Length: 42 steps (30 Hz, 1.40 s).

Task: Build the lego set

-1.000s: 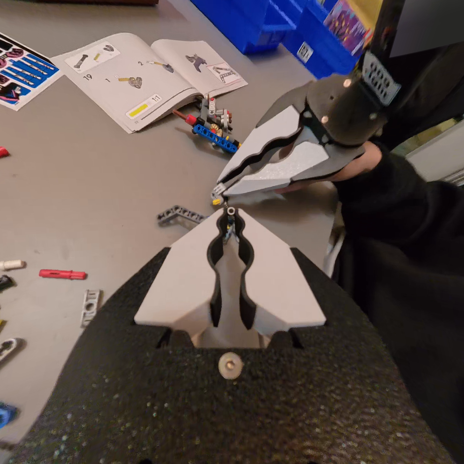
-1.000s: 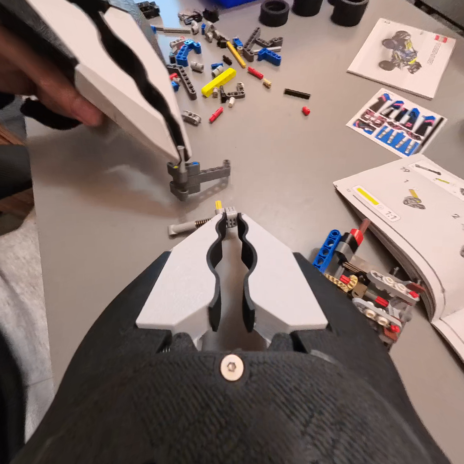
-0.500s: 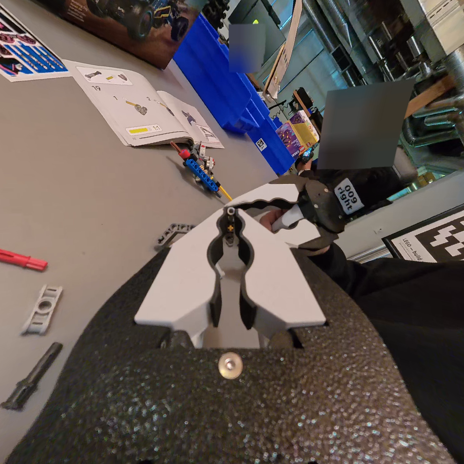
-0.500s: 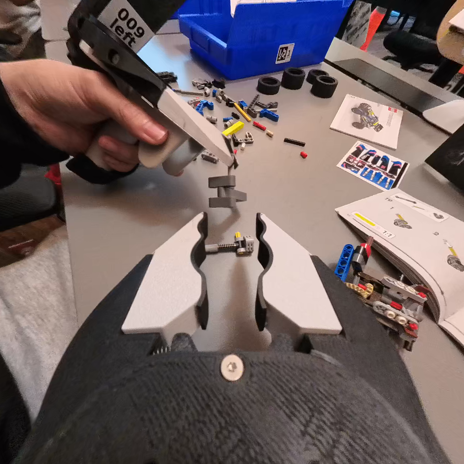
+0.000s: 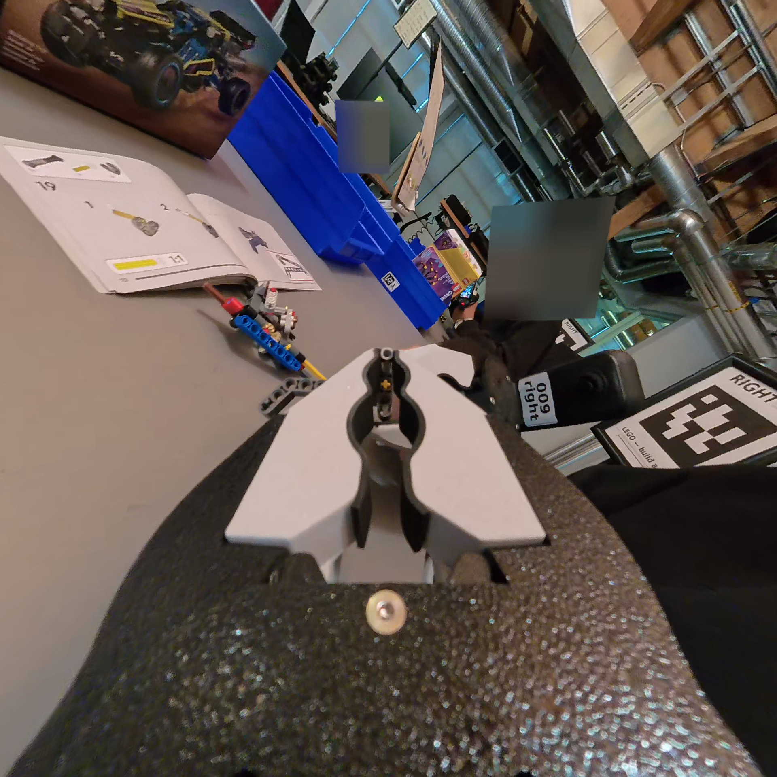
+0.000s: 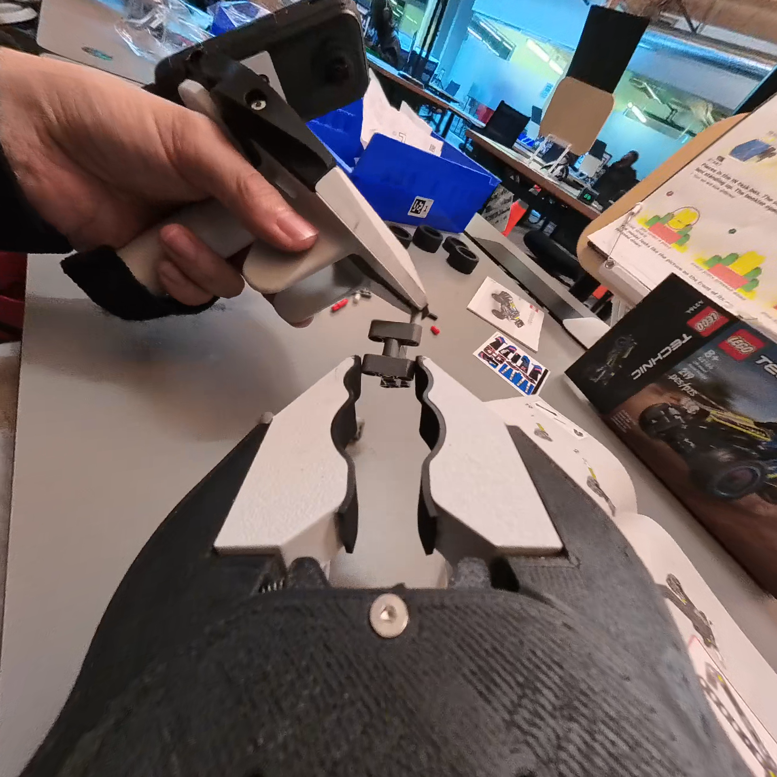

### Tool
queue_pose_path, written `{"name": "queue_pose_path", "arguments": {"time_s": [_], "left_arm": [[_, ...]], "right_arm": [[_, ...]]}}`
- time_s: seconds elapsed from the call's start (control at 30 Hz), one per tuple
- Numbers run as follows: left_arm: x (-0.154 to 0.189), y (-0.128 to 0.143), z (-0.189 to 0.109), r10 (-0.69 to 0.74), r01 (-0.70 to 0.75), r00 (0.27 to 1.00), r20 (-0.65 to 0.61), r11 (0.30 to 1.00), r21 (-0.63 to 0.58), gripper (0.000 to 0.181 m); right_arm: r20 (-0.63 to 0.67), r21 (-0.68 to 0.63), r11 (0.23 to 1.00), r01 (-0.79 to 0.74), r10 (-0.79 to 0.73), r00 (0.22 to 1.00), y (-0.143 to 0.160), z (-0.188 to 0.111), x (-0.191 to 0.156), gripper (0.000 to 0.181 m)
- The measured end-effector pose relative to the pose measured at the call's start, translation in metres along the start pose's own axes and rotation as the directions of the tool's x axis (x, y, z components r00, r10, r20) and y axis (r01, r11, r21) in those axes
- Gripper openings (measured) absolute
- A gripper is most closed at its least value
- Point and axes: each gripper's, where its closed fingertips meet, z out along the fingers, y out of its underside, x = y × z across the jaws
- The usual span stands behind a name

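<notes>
Right tongs (image 6: 389, 370) now around grey assembly (image 6: 393, 351).

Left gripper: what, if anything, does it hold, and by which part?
The left gripper holds a small grey lego assembly by the thin axle on top.

The open manual (image 5: 138, 235) lies on the table (image 5: 84, 420), partial build (image 5: 265, 323) just before it, bins (image 5: 319, 185) behind.

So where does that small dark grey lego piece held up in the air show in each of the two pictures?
Left wrist view: the dark grey lego piece sits just above centre, seen end-on, pinched at the left hand-held gripper tips.
Right wrist view: above centre, hanging from that gripper, its lower beam between the right hand-held gripper tips.
Shared landmark: the open instruction booklet.
</notes>
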Motion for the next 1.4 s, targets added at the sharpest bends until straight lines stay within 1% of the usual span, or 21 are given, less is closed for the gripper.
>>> {"name": "queue_pose_path", "arguments": {"time_s": [0.03, 0.1, 0.2, 0.27, 0.33, 0.4, 0.47, 0.53, 0.6, 0.67, 0.73, 0.83, 0.9, 0.97, 1.03, 1.1, 1.17, 1.23, 1.3, 1.37, 1.4], "left_arm": [[0.001, 0.0, 0.002, 0.006, -0.006, 1.0, -0.003, 1.0, -0.003, 0.002], [0.004, 0.004, 0.006, 0.03, -0.031, 0.999, -0.021, 0.999, -0.025, 0.003], [0.012, 0.008, 0.011, 0.1, -0.103, 0.993, -0.059, 0.993, -0.054, 0.003], [0.017, 0.009, 0.013, 0.148, -0.153, 0.986, -0.08, 0.986, -0.061, 0.002], [0.017, 0.009, 0.016, 0.196, -0.201, 0.977, -0.081, 0.977, -0.071, 0.002], [0.014, 0.01, 0.017, 0.226, -0.231, 0.972, -0.068, 0.97, -0.08, 0.002], [0.012, 0.014, 0.019, 0.269, -0.273, 0.962, -0.05, 0.957, -0.102, 0.003], [0.009, 0.022, 0.021, 0.348, -0.348, 0.937, -0.022, 0.928, -0.134, 0.004], [0.008, 0.034, 0.027, 0.428, -0.418, 0.904, 0.014, 0.89, -0.183, 0.009], [0.006, 0.042, 0.036, 0.503, -0.478, 0.862, 0.069, 0.85, -0.222, 0.013], [0.007, 0.046, 0.045, 0.56, -0.527, 0.819, 0.125, 0.82, -0.223, 0.017], [0.006, 0.049, 0.052, 0.594, -0.555, 0.779, 0.201, 0.802, -0.221, 0.02], [0.005, 0.051, 0.054, 0.629, -0.588, 0.741, 0.234, 0.777, -0.227, 0.02], [0.005, 0.055, 0.055, 0.661, -0.616, 0.705, 0.256, 0.75, -0.24, 0.019], [0.007, 0.06, 0.057, 0.683, -0.634, 0.689, 0.241, 0.73, -0.256, 0.018], [0.007, 0.061, 0.056, 0.695, -0.638, 0.679, 0.238, 0.719, -0.277, 0.019], [0.011, 0.057, 0.053, 0.73, -0.677, 0.647, 0.218, 0.683, -0.274, 0.02], [0.016, 0.054, 0.048, 0.778, -0.731, 0.6, 0.186, 0.627, -0.27, 0.021], [0.018, 0.049, 0.044, 0.828, -0.782, 0.534, 0.172, 0.561, -0.271, 0.024], [0.021, 0.047, 0.043, 0.861, -0.817, 0.489, 0.141, 0.508, -0.274, 0.026], [0.024, 0.047, 0.043, 0.866, -0.824, 0.486, 0.113, 0.498, -0.269, 0.026]], "right_arm": [[0.002, -0.004, 1.0, 0.004, -0.004, 1.0, 0.001, -0.002, 0.001, 0.022], [0.051, -0.007, 1.0, 0.012, -0.011, 0.999, 0.003, -0.008, 0.001, 0.023], [0.163, 0.02, 0.996, -0.084, 0.079, 0.984, 0.0, -0.022, 0.005, 0.023], [0.16, 0.014, 0.991, -0.133, 0.13, 0.979, 0.001, -0.03, 0.017, 0.023], [0.171, -0.003, 0.995, -0.104, 0.103, 0.98, 0.003, -0.037, 0.021, 0.023], [0.13, -0.037, 0.999, -0.005, 0.01, 0.991, 0.007, -0.042, 0.029, 0.022], [0.052, -0.083, 0.978, 0.189, -0.185, 0.981, 0.012, -0.048, 0.039, 0.022], [-0.028, -0.144, 0.905, 0.401, -0.409, 0.912, 0.015, -0.055, 0.048, 0.023], [-0.07, -0.205, 0.811, 0.548, -0.571, 0.818, 0.022, -0.058, 0.05, 0.023], [-0.085, -0.233, 0.747, 0.623, -0.654, 0.752, 0.027, -0.06, 0.045, 0.023], [-0.122, -0.247, 0.707, 0.663, -0.701, 0.702, 0.027, -0.061, 0.04, 0.022], [-0.152, -0.3, 0.659, 0.689, -0.747, 0.648, 0.031, -0.062, 0.034, 0.023], [-0.167, -0.351, 0.633, 0.69, -0.767, 0.619, 0.034, -0.064, 0.034, 0.023], [-0.165, -0.355, 0.647, 0.675, -0.754, 0.636, 0.038, -0.064, 0.031, 0.023], [-0.216, -0.313, 0.698, 0.645, -0.713, 0.667, 0.033, -0.067, 0.031, 0.023], [-0.211, -0.256, 0.748, 0.612, -0.661, 0.72, 0.032, -0.068, 0.029, 0.022], [-0.199, -0.209, 0.803, 0.558, -0.594, 0.78, 0.031, -0.072, 0.032, 0.022], [-0.145, -0.097, 0.877, 0.47, -0.48, 0.866, 0.024, -0.076, 0.028, 0.022], [-0.085, 0.04, 0.941, 0.336, -0.331, 0.94, 0.009, -0.082, 0.026, 0.022], [0.028, 0.137, 0.97, 0.201, -0.206, 0.978, 0.001, -0.088, 0.022, 0.022], [0.067, 0.163, 0.975, 0.153, -0.166, 0.984, -0.002, -0.09, 0.022, 0.023]]}}
